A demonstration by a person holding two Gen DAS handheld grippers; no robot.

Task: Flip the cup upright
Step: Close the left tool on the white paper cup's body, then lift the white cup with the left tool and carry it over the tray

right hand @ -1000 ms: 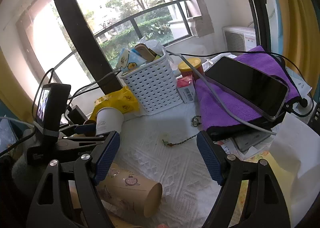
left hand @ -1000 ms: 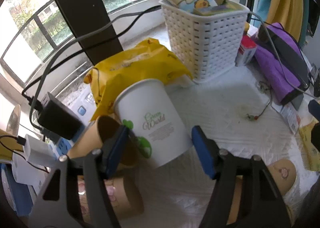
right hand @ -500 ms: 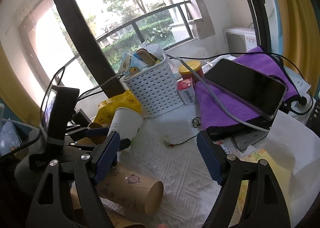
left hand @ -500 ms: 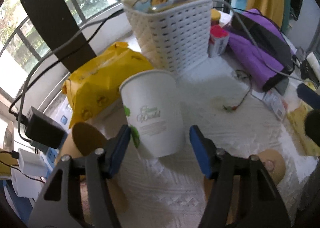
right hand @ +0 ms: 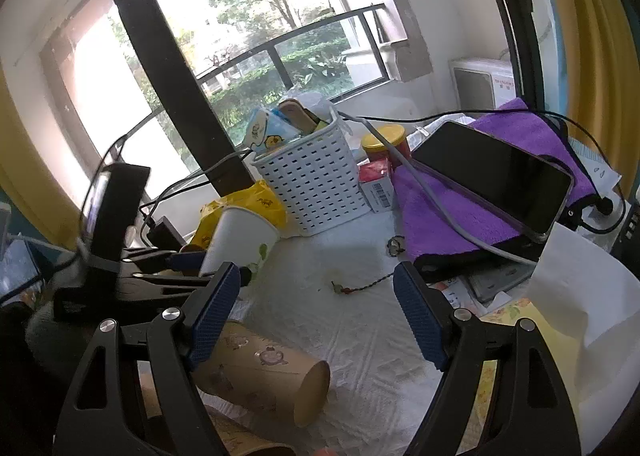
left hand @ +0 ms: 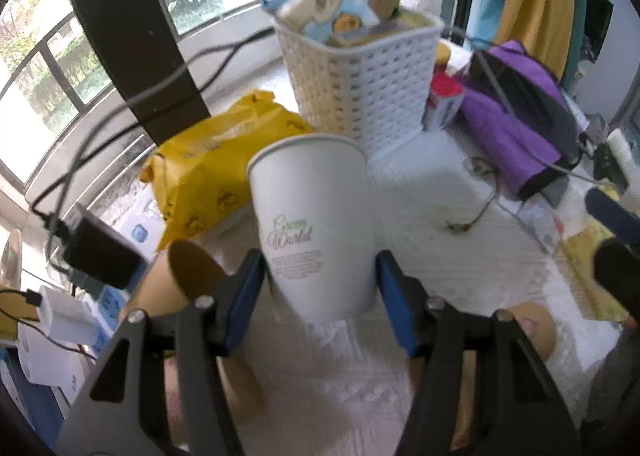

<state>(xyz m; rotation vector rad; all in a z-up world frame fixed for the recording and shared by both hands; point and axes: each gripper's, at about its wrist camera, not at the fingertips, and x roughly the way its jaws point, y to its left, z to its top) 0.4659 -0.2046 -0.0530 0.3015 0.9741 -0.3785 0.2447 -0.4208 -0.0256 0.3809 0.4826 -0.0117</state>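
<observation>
A white paper cup [left hand: 316, 224] with green print stands nearly upright, mouth up, between the blue pads of my left gripper [left hand: 320, 296]. The pads sit close to its lower sides with small gaps showing. In the right wrist view the same cup [right hand: 240, 240] leans slightly beside the left gripper's fingers [right hand: 184, 260]. My right gripper [right hand: 316, 316] is open and empty above the white cloth, to the right of the cup. A brown paper cup [right hand: 260, 376] lies on its side under my right gripper's left finger.
A white lattice basket [left hand: 360, 88] full of items stands behind the cup, a yellow bag [left hand: 216, 172] to its left. Another brown cup [left hand: 176, 280] lies at left. A purple cloth with a phone [right hand: 496, 176] is at right. Cables and chargers crowd the left edge.
The white cup has gone from tilted to nearly upright between my left gripper's pads. The left gripper has swung round with it. The right gripper has barely moved.
</observation>
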